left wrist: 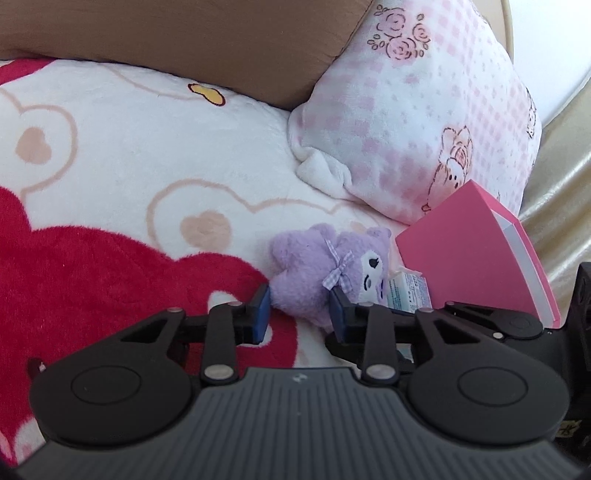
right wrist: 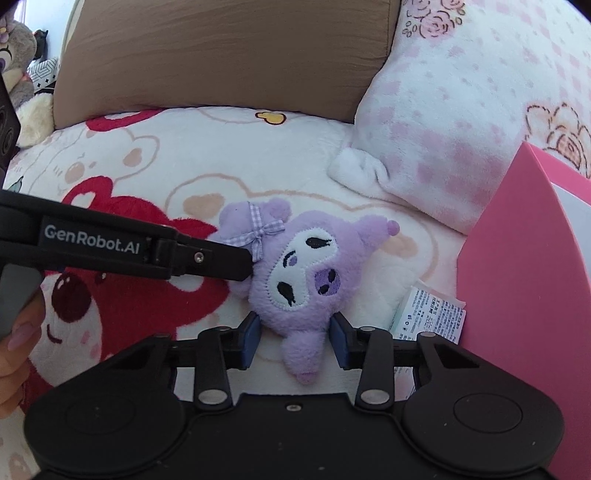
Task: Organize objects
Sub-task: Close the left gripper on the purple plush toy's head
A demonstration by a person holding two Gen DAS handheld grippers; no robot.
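A purple plush toy with a white face and a checked bow lies on the red and white blanket. My left gripper has its jaws around the plush's near side, pads touching it. In the right wrist view the plush lies face up, and my right gripper has its blue pads on either side of the plush's lower part. The left gripper's finger touches the plush from the left by its bow. A pink book lies just right of the plush, with a small tissue pack between them.
A pink and white flowered pillow and a brown cushion lie behind the plush. The pink book fills the right edge of the right wrist view, with the tissue pack beside it. Other plush toys sit at far left.
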